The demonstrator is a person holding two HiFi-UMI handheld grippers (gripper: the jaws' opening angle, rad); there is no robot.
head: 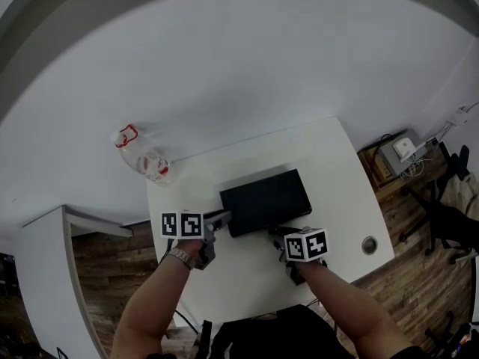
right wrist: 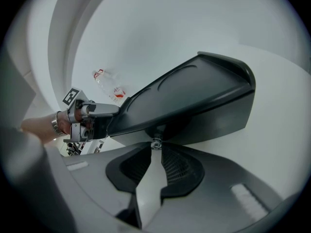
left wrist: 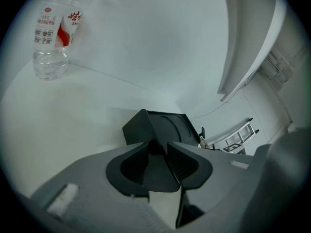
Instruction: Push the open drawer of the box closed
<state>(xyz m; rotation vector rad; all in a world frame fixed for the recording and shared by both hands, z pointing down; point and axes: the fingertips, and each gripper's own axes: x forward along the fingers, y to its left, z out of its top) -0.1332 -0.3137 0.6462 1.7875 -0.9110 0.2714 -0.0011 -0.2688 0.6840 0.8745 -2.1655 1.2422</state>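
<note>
On the white table, mid-top, the black box is seen lying flat, front toward the person.

- The left gripper is placed at the box's front left corner. In the left gripper view a dark wedge of the box is seen between the jaws, which are clamped on that corner. The right gripper view backs this up: one jaw is seen lying over the box's top edge.
- The right gripper is set at the front right. A small metal knob is caught right at its jaw tips, and the jaws are drawn in to a narrow gap on it.
- The knob is too small to be picked out in the head view.
- The drawer front is sunk in shadow under the overhanging top. No seam can be traced, so how far out the drawer stands cannot be made out.
- A clear plastic bottle with a red-and-white label is seen at the table's far left corner, well apart from the box. Its top is lost in the dark frame edge of the left gripper view.
- Both forearms are cropped at the bottom edge of the head view.
</note>
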